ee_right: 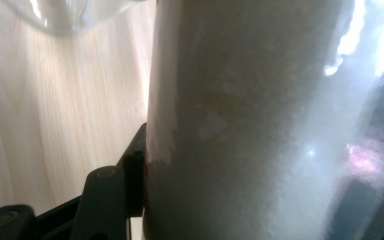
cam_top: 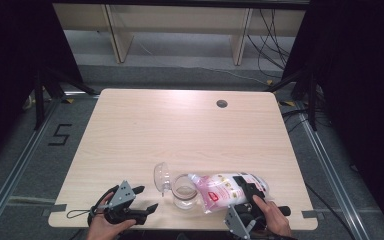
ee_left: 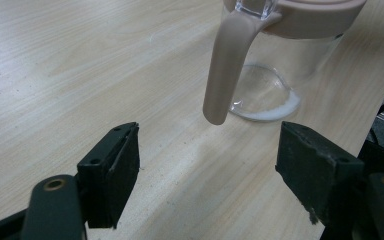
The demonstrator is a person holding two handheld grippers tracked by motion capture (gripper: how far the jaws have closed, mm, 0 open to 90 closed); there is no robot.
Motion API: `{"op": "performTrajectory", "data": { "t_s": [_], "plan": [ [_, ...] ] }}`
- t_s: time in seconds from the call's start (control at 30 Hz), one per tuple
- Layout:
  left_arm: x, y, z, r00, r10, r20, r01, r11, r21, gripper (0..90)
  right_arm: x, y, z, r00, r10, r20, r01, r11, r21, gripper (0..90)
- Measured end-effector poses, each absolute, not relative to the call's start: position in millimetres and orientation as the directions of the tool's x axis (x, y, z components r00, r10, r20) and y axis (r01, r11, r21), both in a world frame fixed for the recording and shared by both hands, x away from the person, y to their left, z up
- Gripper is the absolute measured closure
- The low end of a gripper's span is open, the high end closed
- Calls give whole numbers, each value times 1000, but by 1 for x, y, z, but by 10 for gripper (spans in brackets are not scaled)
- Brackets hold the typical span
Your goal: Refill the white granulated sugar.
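Clear pitcher point(cam_top: 184, 192) standing upright near the near edge of the table point(cam_top: 145, 130), slightly right of the middle, with a pale pink rim and handle point(ee_left: 227, 65). A thin layer of white powder at the bottom of pitcher, seen in the left gripper view. Hinged clear lid point(cam_top: 162, 176) open, tipped up to the far left of the mouth.

Plastic bag point(cam_top: 225, 190) of white powder lying tilted just to the right, its open end resting over the pitcher's mouth. Bag with pink and red print on the side. Pinched at its right part by the right gripper point(cam_top: 244, 192), one black jaw pressed on each side of the bag, as seen close in the right gripper view point(ee_right: 260, 140).

Left gripper point(cam_top: 142, 200) at the near left, apart from the pitcher, jaws spread wide and holding nothing, pointing towards the handle. Bare wood between the two black pads point(ee_left: 117, 170).

Round cable hole point(cam_top: 222, 104) at the far right of the table.
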State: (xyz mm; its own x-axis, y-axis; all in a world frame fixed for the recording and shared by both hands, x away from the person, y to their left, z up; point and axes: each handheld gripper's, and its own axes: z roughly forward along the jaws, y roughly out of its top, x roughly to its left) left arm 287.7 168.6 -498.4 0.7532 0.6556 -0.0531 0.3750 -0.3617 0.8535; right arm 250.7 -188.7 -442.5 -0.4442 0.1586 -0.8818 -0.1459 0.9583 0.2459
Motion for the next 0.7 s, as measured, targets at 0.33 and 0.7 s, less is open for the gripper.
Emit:
{"op": "performTrajectory", "data": {
  "t_s": [0.33,0.7],
  "plan": [
    [288,169,-499,751,658,-52,378,-365,850,246,253,-178,-438,-352,-90,-932,-248,969,0,467],
    [287,168,-499,743,665,-81,403,-347,847,246,250,-176,-435,-304,-181,-935,-229,967,-113,472]
  ]
}}
